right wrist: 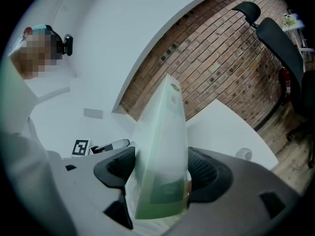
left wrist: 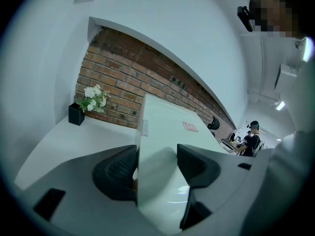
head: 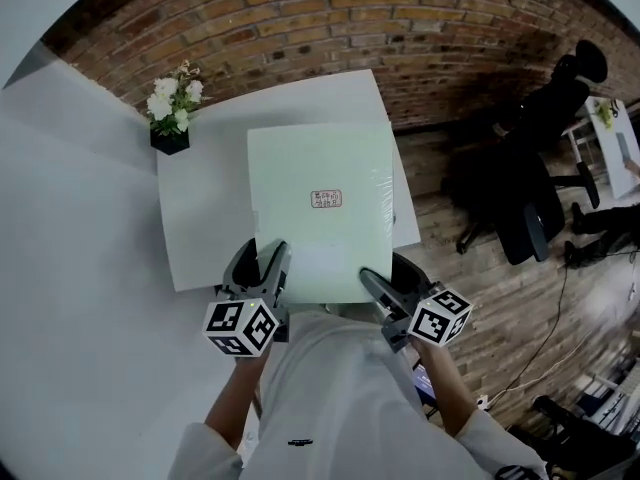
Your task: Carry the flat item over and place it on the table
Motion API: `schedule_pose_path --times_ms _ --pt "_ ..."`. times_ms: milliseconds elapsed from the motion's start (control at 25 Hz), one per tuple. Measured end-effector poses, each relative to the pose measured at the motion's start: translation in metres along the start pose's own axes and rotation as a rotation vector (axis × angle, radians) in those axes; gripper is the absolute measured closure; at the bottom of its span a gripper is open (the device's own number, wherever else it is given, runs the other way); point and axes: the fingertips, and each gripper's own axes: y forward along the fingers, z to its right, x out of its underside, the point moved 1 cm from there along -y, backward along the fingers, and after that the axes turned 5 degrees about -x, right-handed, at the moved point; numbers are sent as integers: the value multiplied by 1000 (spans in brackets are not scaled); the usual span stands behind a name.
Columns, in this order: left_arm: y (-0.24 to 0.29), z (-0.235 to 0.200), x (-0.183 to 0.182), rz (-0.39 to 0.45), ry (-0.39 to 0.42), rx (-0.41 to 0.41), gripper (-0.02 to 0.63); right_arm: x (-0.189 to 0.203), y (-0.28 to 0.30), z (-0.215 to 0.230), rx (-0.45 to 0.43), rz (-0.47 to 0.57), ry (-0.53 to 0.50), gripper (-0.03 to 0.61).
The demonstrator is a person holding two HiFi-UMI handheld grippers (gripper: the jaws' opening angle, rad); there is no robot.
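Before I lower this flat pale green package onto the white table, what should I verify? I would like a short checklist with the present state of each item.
1. The left gripper is shut on the flat package: ok.
2. The right gripper is shut on the flat package: ok.
3. The flat package is over the white table: ok, though its near edge seems to overhang.
4. The flower pot is apart from the flat package: ok, at the far left corner.
5. The flat package already rests on the tabletop: cannot tell.

Brick wall (head: 400, 28), wood floor (head: 505, 313), black office chair (head: 522, 183)
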Motion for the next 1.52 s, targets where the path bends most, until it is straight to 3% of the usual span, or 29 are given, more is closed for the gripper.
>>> schedule_pose_path --times_ms 560,1520 --pt "93 -18 -3 -67 6 25 351 -27 43 64 68 28 38 253" --pt "203 -37 74 -234 10 89 355 9 61 172 189 61 150 253"
